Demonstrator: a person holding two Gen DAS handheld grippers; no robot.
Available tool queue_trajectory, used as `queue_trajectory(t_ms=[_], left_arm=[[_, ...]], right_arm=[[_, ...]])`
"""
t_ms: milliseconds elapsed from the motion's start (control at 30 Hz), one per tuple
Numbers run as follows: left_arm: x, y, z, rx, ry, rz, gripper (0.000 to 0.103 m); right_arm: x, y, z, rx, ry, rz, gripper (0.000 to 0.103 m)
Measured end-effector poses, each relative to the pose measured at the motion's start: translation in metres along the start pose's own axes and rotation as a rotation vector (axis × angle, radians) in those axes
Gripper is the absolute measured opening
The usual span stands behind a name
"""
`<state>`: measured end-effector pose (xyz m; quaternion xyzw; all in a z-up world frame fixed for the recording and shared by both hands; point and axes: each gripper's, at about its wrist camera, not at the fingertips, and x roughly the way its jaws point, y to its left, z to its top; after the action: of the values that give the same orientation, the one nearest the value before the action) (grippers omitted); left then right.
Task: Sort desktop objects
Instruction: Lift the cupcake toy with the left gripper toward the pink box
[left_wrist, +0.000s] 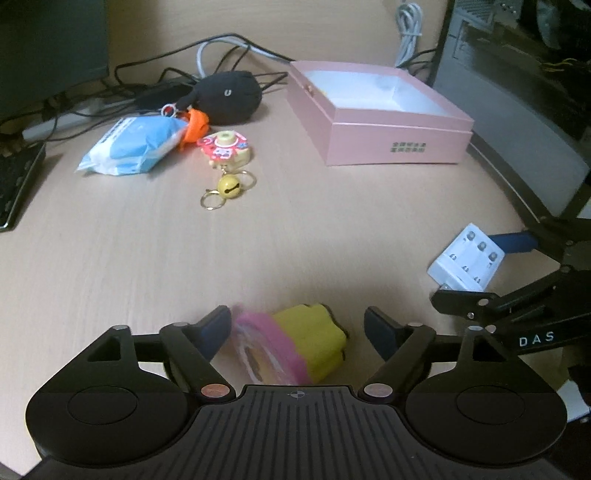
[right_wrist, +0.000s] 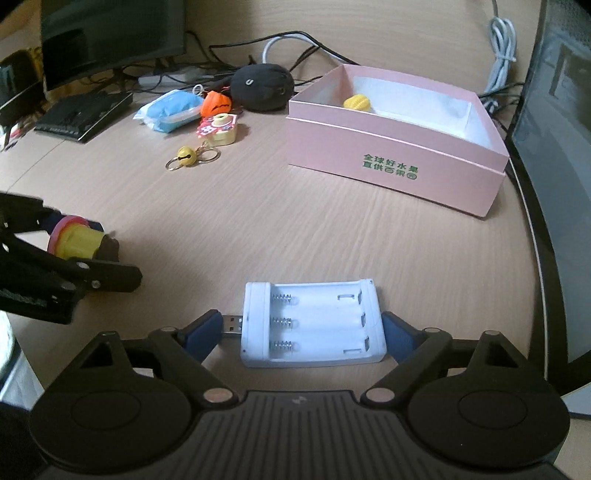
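Note:
A yellow toy with a pink band sits blurred between the fingers of my left gripper. It lies close to the left finger, with a clear gap at the right one, so the jaws stand open. From the right wrist view the same toy shows inside the left gripper. My right gripper is shut lengthwise on a white battery charger: one pad meets its USB plug, the other its far end. The charger sits low over the desk at the right. An open pink box stands behind.
A yellow corn-like toy lies in the pink box. At the back left are a blue tissue pack, an orange toy, a pink toy camera, a yellow bell with rings and a black pouch. Cables, a keyboard and a monitor line the back.

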<state>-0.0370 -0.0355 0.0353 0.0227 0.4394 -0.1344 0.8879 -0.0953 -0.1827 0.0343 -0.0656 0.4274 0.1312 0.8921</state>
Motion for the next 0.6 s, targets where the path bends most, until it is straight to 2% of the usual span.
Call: queue_trajectory(t_ms=[133,400,533,600], left_arm=[[-0.007,0.002,-0.003,-0.004,0.002,0.013,0.085],[-0.018,-0.005,-0.017,0.080,0.047,-0.046,0.085],[-0.017,-0.013,-0.023,0.137,0.068,-0.017,0.062],[-0.018,-0.015,-0.023,0.155,0.062,-0.006,0.059]], right_arm=[[-0.001,-0.005,-0.003,-0.011,-0.015,-0.009,0.091],[0.000,-0.008,-0.005,-0.025,-0.034,-0.003,0.091],[0.002,-0.008,-0.003,-0.021,-0.040,-0.001,0.091],[0.002,-0.007,-0.002,-0.022,-0.042,-0.003,0.091]])
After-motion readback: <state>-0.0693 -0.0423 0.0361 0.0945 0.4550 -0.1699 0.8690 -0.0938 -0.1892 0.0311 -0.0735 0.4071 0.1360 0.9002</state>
